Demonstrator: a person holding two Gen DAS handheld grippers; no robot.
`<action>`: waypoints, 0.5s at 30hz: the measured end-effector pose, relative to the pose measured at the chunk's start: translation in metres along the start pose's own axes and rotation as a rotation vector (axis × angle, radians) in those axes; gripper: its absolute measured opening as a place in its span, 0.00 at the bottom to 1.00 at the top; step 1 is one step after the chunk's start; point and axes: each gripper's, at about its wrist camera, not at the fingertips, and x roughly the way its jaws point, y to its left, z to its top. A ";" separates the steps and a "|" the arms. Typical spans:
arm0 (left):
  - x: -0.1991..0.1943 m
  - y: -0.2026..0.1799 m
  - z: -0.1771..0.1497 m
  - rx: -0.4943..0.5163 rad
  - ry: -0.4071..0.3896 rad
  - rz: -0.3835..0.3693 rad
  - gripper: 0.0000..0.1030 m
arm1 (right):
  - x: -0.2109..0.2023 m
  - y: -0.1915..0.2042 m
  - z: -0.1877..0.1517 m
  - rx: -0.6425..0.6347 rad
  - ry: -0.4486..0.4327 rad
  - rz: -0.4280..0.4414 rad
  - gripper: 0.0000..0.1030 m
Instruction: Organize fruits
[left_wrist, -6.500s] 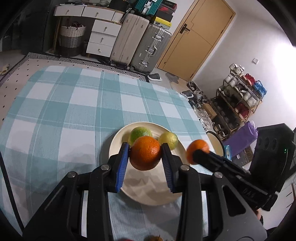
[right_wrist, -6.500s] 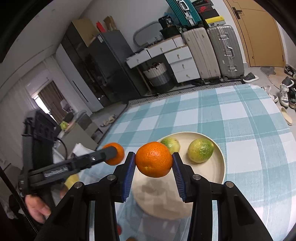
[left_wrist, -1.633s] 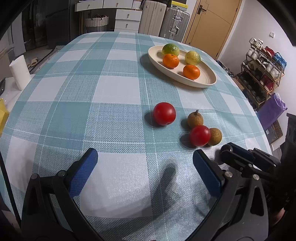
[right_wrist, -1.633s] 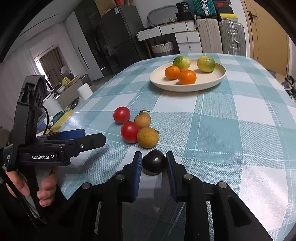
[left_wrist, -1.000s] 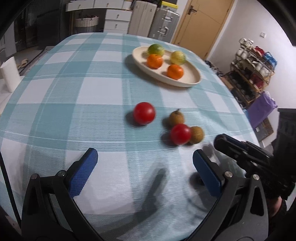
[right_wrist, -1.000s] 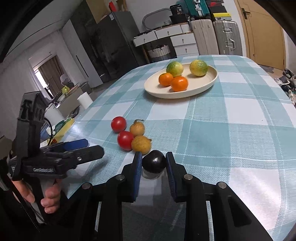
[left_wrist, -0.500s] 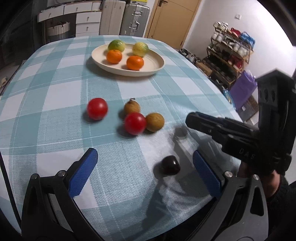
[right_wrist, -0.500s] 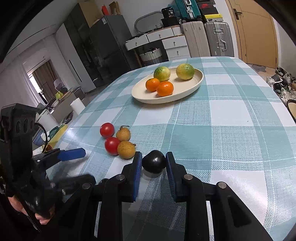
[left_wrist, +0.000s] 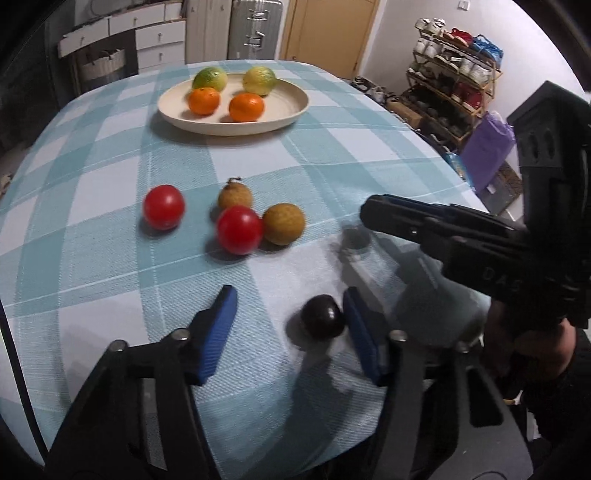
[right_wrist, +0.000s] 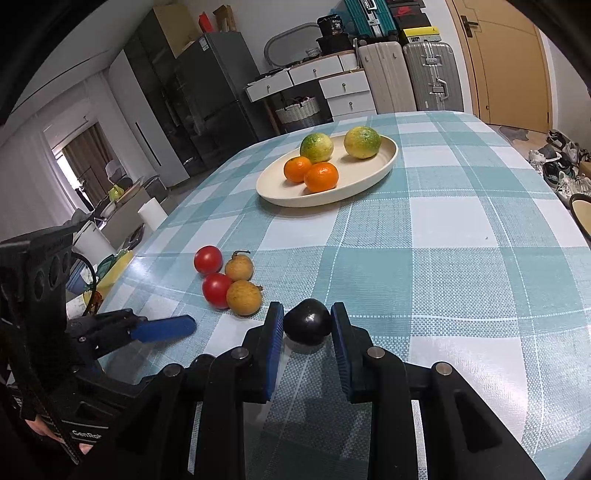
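— Near the front edge of the tablecloth (right_wrist: 443, 258), what does the right gripper (right_wrist: 307, 314) hold?
— It is clamped on a black fruit (right_wrist: 306, 328).
— And the left gripper (left_wrist: 288, 301)?
— Jaws have just been closing and grip nothing. A dark fruit (left_wrist: 322, 322) lies on the cloth between them, beside the right pad. Same fruit? Can't tell.

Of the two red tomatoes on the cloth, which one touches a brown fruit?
The nearer red tomato, pressed against the round brown fruit beside it. The other tomato sits alone, clear of everything.
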 end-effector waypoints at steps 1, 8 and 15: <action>0.000 0.000 0.000 -0.004 0.006 -0.013 0.43 | 0.000 0.000 0.000 0.001 -0.001 0.002 0.26; -0.002 -0.004 0.001 -0.002 0.021 -0.088 0.20 | 0.001 -0.001 -0.001 0.001 0.000 -0.003 0.26; -0.003 0.009 0.002 -0.054 0.024 -0.147 0.20 | 0.001 -0.002 -0.001 0.009 0.002 -0.002 0.26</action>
